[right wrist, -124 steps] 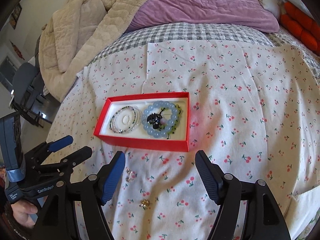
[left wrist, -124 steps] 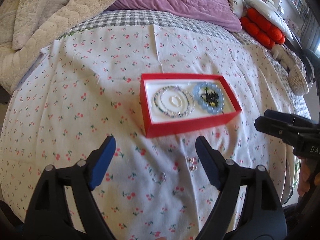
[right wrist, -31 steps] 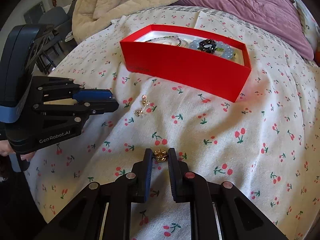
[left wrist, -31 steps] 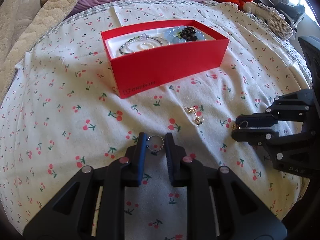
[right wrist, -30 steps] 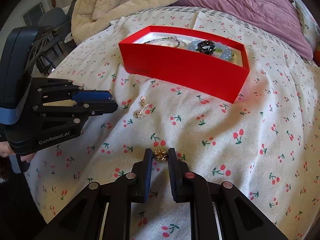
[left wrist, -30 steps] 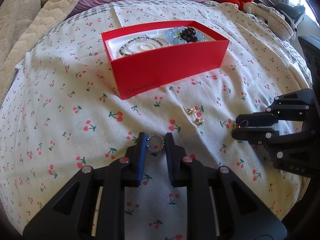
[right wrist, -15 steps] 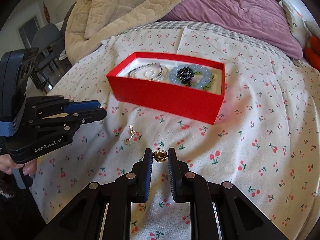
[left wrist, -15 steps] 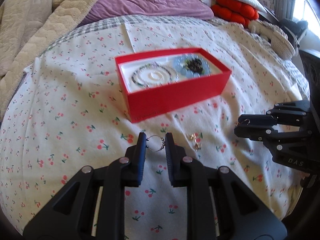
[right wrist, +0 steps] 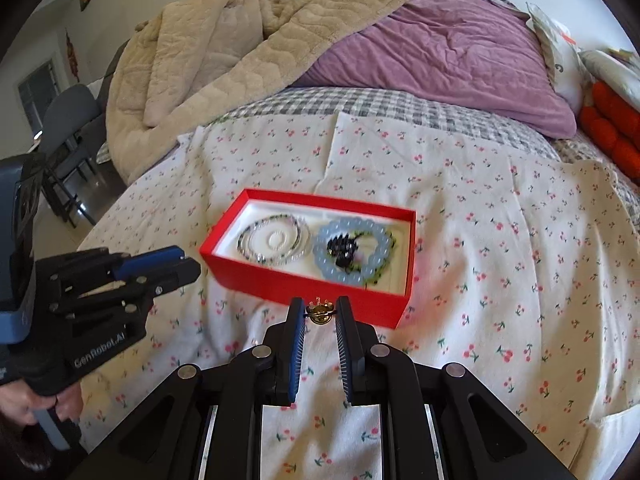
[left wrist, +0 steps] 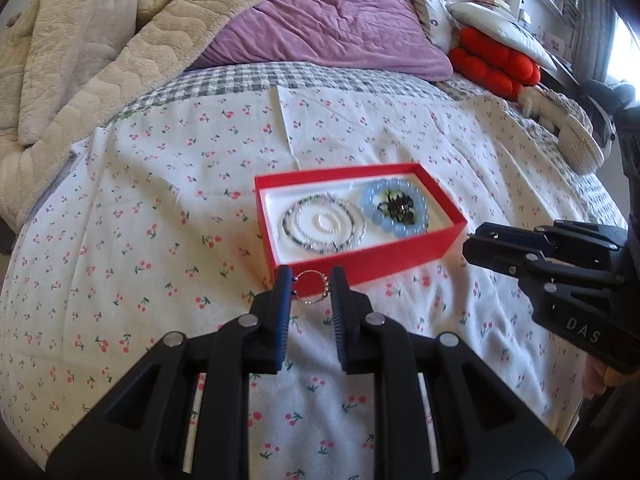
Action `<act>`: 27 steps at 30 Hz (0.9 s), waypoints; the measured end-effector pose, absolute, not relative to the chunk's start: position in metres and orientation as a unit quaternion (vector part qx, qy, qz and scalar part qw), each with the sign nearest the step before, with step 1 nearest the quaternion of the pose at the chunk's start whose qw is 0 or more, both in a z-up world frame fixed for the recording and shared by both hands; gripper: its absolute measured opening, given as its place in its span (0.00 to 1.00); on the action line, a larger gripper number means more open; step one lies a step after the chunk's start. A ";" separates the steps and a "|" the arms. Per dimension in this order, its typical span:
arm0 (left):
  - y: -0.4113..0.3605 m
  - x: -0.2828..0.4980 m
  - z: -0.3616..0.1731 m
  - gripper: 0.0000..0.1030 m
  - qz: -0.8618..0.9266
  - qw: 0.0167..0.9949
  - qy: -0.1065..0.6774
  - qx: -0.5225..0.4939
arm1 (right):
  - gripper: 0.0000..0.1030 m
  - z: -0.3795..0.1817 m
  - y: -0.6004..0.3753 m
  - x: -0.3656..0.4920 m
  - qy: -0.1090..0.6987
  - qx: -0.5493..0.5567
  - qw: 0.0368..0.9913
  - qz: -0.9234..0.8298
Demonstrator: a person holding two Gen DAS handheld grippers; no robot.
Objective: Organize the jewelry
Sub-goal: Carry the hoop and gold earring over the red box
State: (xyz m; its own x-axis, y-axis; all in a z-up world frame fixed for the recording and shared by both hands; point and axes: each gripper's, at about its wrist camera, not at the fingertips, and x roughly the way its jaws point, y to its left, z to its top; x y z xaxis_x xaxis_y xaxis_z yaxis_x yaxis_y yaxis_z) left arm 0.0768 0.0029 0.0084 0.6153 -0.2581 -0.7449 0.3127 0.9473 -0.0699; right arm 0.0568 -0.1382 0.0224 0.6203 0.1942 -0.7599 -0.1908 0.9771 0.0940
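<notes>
Both grippers have risen from the cherry-print sheet (left wrist: 120, 216) since a second ago, each carrying its piece clear of the cloth and nearer the red box (left wrist: 372, 258). Silver ring (left wrist: 311, 287): pinched at the very tips of the left gripper (left wrist: 311, 286), whose blue-padded jaws stand only narrowly apart, closed on the ring's two sides; the ring hangs just in front of the box's near wall, at its left end. Gold ear stud (right wrist: 319, 312): clamped between the tips of the right gripper (right wrist: 319, 311), jaws nearly together on it, likewise just short of the box's near wall, right of its middle in the right wrist view. Red box: open-topped, white-lined, lying on the sheet. In its left half lie concentric bead bracelets (left wrist: 324, 226); in its right half a pale blue bead bracelet (left wrist: 396, 210) rings a dark cluster (right wrist: 341, 250) (what this piece is cannot be told). Right of the box in the left wrist view, the right gripper's black body enters from the frame edge. Left of the box in the right wrist view, the left gripper is held by a hand (right wrist: 24, 404) at the lower corner. Beyond the box: a grey checked cover (right wrist: 360, 102), a purple duvet (right wrist: 432, 48) and a beige blanket (right wrist: 224, 36).
</notes>
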 end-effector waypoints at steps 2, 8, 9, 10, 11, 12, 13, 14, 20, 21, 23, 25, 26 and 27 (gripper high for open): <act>0.002 0.081 0.011 0.20 -0.153 0.899 0.410 0.029 | 0.15 0.025 -0.138 0.063 0.423 0.006 0.900 0.101; -0.005 0.095 0.016 0.20 -0.148 0.898 0.412 0.027 | 0.15 0.033 -0.141 0.083 0.424 0.024 0.901 0.089; -0.006 0.097 0.017 0.20 -0.148 0.899 0.412 0.026 | 0.15 0.033 -0.142 0.087 0.425 0.027 0.901 0.085; -0.007 0.099 0.017 0.20 -0.148 0.899 0.412 0.025 | 0.15 0.033 -0.143 0.091 0.425 0.032 0.901 0.083; -0.007 0.101 0.017 0.20 -0.147 0.899 0.412 0.023 | 0.15 0.033 -0.144 0.094 0.426 0.035 0.900 0.082; -0.009 0.105 0.017 0.20 -0.146 0.899 0.412 0.021 | 0.15 0.032 -0.146 0.098 0.427 0.040 0.900 0.079; -0.010 0.107 0.017 0.20 -0.146 0.899 0.413 0.020 | 0.15 0.031 -0.147 0.102 0.429 0.043 0.899 0.075; -0.012 0.109 0.017 0.20 -0.147 0.899 0.413 0.018 | 0.15 0.029 -0.149 0.107 0.431 0.050 0.898 0.073; -0.016 0.124 0.009 0.21 -0.152 0.897 0.415 0.008 | 0.15 0.019 -0.156 0.123 0.440 0.061 0.894 0.059; -0.016 0.127 0.007 0.21 -0.152 0.896 0.417 0.007 | 0.15 0.016 -0.158 0.125 0.441 0.064 0.893 0.058; -0.016 0.131 0.003 0.21 -0.151 0.895 0.420 0.007 | 0.15 0.011 -0.161 0.128 0.445 0.068 0.891 0.057; -0.017 0.136 -0.002 0.21 -0.151 0.893 0.423 0.006 | 0.15 0.008 -0.164 0.131 0.446 0.066 0.891 0.055; -0.017 0.138 -0.003 0.21 -0.152 0.893 0.424 0.004 | 0.15 0.006 -0.165 0.133 0.446 0.067 0.891 0.056; -0.017 0.140 -0.005 0.21 -0.153 0.893 0.424 0.003 | 0.15 0.006 -0.166 0.135 0.446 0.069 0.891 0.057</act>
